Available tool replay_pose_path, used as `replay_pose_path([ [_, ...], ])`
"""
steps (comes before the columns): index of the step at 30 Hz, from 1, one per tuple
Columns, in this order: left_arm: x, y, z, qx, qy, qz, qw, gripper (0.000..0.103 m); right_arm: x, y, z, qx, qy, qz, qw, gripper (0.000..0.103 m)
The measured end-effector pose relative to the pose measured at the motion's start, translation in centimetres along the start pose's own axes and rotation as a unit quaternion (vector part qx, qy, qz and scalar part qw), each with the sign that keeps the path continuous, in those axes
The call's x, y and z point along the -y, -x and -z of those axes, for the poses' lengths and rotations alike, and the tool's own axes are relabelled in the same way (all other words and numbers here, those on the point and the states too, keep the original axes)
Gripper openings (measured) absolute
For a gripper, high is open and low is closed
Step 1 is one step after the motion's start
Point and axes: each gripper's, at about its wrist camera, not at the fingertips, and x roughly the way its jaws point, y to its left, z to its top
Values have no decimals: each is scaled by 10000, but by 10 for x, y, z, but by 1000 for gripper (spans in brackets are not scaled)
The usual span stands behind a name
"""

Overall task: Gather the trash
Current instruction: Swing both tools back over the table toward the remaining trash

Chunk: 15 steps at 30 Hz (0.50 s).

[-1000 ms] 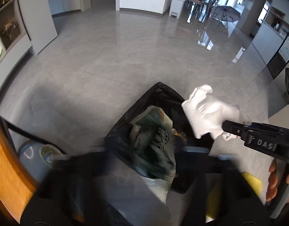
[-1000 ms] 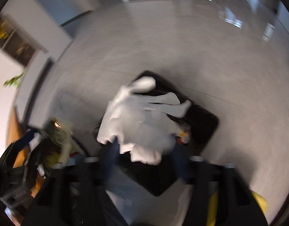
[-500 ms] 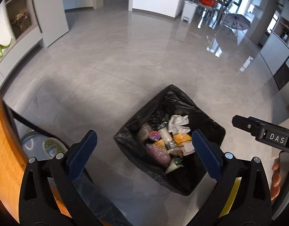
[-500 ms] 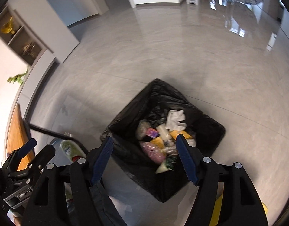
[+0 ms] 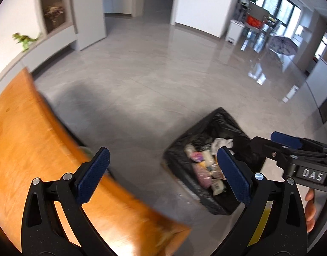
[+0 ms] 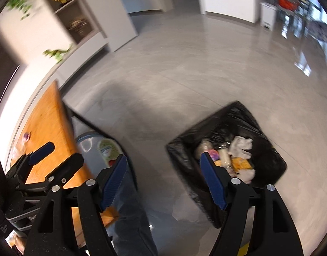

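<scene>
The trash [image 6: 231,155] is seen piled inside a black-lined bin [image 6: 268,132] standing on the grey floor [image 5: 155,81], apart from the orange table [image 5: 29,149], off its corner. The left gripper [image 5: 161,168] is held wide with nothing between its jaws. The right gripper [image 6: 163,177] is empty too, its jaws opening, above a denim-clad leg [image 6: 131,213].

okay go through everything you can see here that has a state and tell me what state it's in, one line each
Left gripper: open, nothing between its jaws.
Right gripper: jaws opening, nothing between them.
Trash bin: upright on the floor, uncovered, black liner in place, partly filled with trash.
White cloth: crumpled, lying on top of the trash in the bin.
Wooden table: edge in view, blurred.
</scene>
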Motion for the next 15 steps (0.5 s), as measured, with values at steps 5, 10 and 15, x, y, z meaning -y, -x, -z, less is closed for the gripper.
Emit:
replay_pose_path([
  [5, -53, 24, 15, 119, 355, -301, 9988, 97, -62, -7, 3, -82, 542, -267, 9981, 74],
  [10, -110, 46, 32, 203, 864, -527, 9947, 97, -117, -19, 8, -198, 923, -505, 9943, 74],
  [15, -163, 70, 55, 302, 1319, -775, 9878, 97, -179, -30, 19, -364, 1389, -773, 9866, 74],
])
